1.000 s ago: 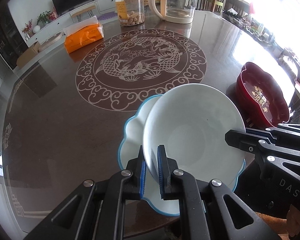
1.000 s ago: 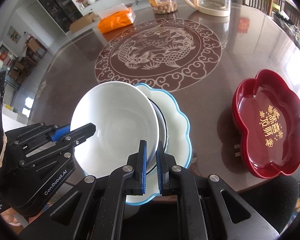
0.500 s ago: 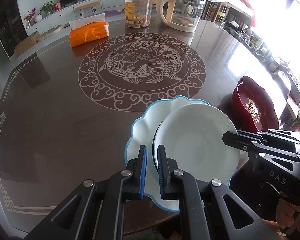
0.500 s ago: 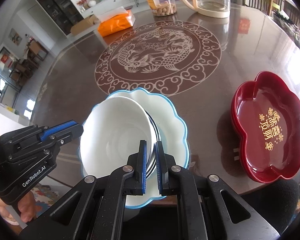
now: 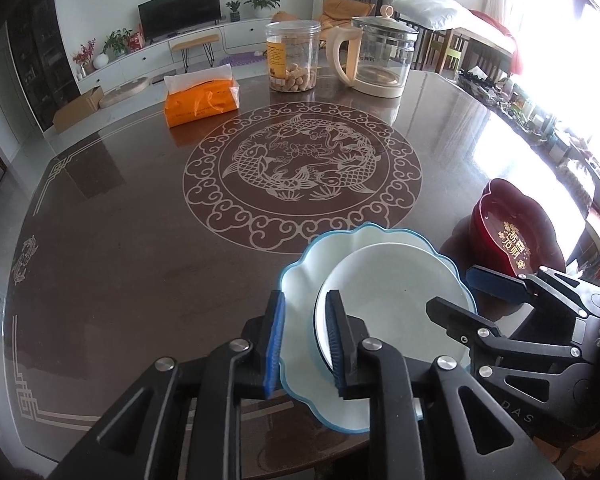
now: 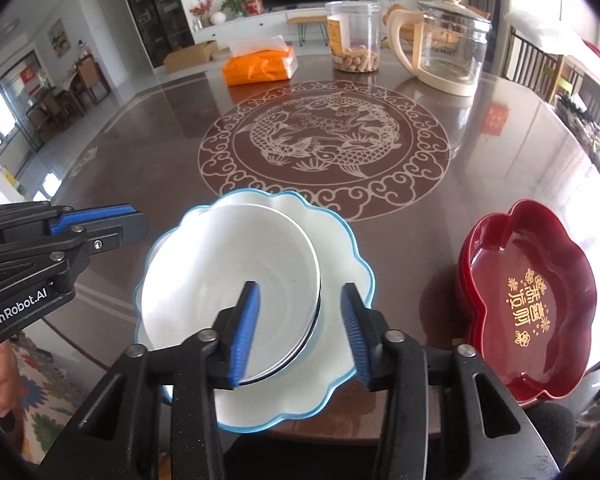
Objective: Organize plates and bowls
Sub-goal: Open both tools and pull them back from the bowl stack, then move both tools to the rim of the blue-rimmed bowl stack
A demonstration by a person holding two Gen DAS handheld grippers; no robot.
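A white bowl (image 5: 388, 300) (image 6: 236, 280) rests on a white scalloped plate with a blue rim (image 5: 300, 280) (image 6: 340, 248) at the table's near edge. My left gripper (image 5: 306, 344) is open, its fingers astride the bowl's left rim and apart from it. My right gripper (image 6: 298, 332) is open, its fingers astride the bowl's right rim. Each gripper shows in the other's view, the right one (image 5: 472, 296) and the left one (image 6: 112, 224). A red flower-shaped dish (image 5: 516, 236) (image 6: 528, 300) sits to the right.
The dark round table (image 5: 140, 240) has a fish emblem (image 6: 324, 136) at its middle. At the far side stand an orange tissue pack (image 5: 200, 100), a snack jar (image 5: 292, 60) and a glass kettle (image 5: 380, 56). The plate overhangs the table's near edge.
Both grippers held the bowl tilted above the plate, then lowered it flat onto the plate. Both have now opened and let go of the rim, and have drawn back a little.
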